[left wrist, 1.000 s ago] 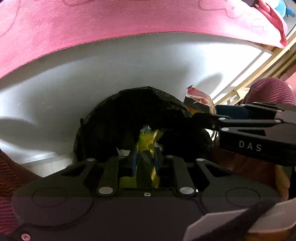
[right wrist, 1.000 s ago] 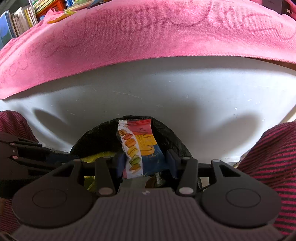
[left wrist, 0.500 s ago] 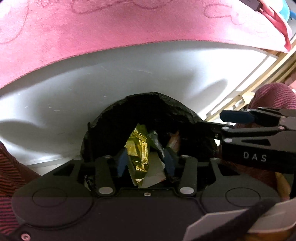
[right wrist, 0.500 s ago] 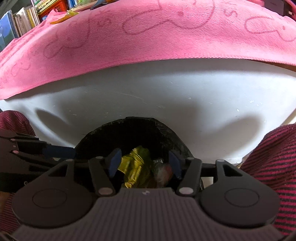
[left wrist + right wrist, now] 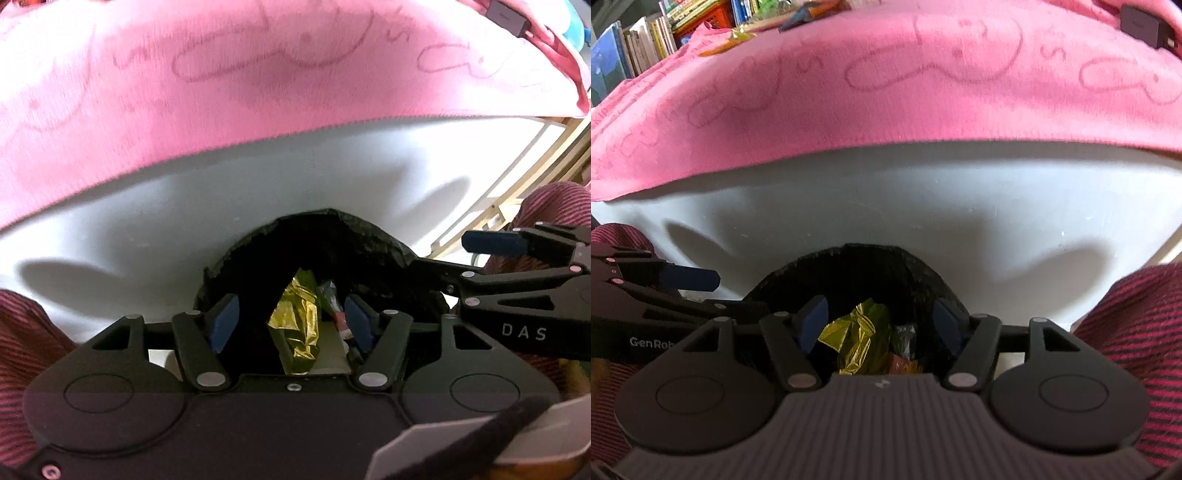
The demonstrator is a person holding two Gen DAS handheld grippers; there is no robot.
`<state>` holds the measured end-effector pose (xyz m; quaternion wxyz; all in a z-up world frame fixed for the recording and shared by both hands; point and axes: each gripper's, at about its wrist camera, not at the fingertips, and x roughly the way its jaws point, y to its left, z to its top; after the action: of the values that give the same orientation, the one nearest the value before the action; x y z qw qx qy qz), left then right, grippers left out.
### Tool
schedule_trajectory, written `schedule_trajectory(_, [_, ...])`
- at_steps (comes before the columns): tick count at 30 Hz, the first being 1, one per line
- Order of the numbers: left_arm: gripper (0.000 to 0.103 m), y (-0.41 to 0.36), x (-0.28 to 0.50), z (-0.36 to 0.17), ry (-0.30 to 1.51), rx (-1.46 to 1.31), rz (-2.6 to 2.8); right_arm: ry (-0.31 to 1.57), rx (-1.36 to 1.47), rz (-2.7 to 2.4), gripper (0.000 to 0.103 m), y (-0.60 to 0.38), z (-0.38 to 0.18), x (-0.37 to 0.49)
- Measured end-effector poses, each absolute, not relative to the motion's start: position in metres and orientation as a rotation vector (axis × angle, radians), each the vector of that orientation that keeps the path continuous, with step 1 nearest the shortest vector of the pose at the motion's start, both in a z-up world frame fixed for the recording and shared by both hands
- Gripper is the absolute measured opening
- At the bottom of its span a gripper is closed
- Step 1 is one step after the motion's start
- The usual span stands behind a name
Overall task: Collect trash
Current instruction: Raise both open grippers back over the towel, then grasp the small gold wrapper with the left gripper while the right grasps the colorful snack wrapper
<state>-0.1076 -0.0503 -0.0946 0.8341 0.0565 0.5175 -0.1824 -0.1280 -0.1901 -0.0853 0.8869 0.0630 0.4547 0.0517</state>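
**A:** Why do both tools hang over that dark opening?

**B:** It is the mouth of a black trash bag (image 5: 332, 236), and I judge it the drop point. The left gripper (image 5: 291, 321) has its blue pads spread wide, nothing between them. The right gripper (image 5: 881, 323) is the same: pads apart, gripping nothing. Each is aimed straight down into the bag.

**A:** And the trash itself?

**B:** Below and beyond the fingertips, inside the bag. A crumpled gold foil wrapper (image 5: 297, 325) lies almost dead centre between the left gripper's pads, with a reddish snack packet (image 5: 341, 321) just beside it, toward the right pad. Neither touches a pad. So, in my judgement, these pieces are already collected.

**A:** What lies ahead of the tools?

**B:** A white table edge (image 5: 923, 206) rises just past the bag, draped from above by a pink cloth (image 5: 886, 92) with faint doodle outlines. A small dark box (image 5: 1145, 22) rests on the cloth, up and to the right. Far up to the left stands a row of books (image 5: 646, 40). Dark red striped sleeves (image 5: 1137, 332) flank the tools.
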Motion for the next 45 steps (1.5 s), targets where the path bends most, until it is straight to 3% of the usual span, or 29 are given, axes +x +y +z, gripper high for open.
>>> schedule_trajectory(10, [0.079,-0.033,-0.106,-0.022,0.898,0.107,-0.412,0.776,0.101,0.163,0.088,-0.2,-0.029,-0.132])
schedule_trajectory(22, [0.097,-0.006,-0.081,0.034,0.715,0.066,-0.341,0.588,0.093,0.164,0.093,-0.219,0.025,-0.111])
schedule_trajectory(32, [0.1,0.017,-0.024,0.048,0.633,-0.04,-0.279,0.536,0.098,0.143,0.093,-0.218,0.037,-0.057])
schedule_trajectory(45, [0.1,0.058,0.056,0.037,0.685,-0.269,-0.237,0.563,0.026,0.168,0.096,-0.189,0.029,0.006])
